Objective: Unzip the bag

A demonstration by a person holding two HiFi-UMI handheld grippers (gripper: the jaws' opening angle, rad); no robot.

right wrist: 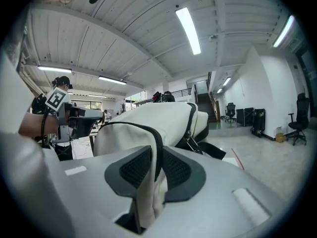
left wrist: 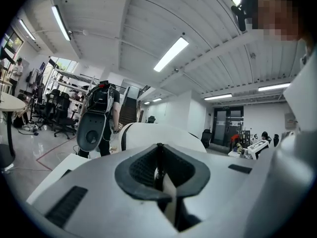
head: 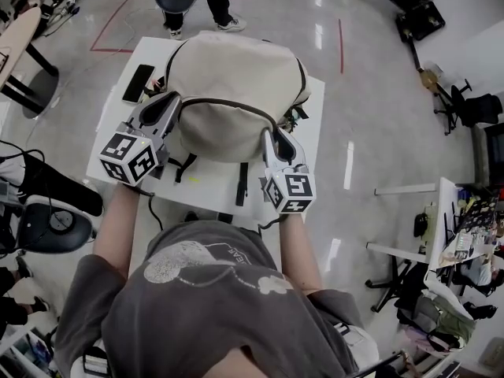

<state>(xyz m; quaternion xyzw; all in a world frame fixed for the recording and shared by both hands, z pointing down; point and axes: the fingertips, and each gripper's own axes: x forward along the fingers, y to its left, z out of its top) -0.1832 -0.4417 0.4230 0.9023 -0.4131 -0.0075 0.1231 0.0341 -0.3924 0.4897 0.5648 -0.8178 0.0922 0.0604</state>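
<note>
Cream canvas that looks soft and floppy, the bag (head: 232, 93) sits on the bench (head: 213, 189), right tool (head: 276, 138) pinching its fabric beside the zip (right wrist: 156, 148), left tool (head: 173, 101) clamped on what seems the pull (left wrist: 158, 174).

standing person (head: 219, 2) at table's (head: 209, 187) far edge: cut off by picture top, legs only. bag (head: 228, 93) hides table's middle. left gripper (left wrist: 159, 155) pinches thin strip (left wrist: 168, 188), too small to tell if zip pull. right gripper (right wrist: 154, 157) clamps bag's fold, lower end hidden inside gripper.
</note>
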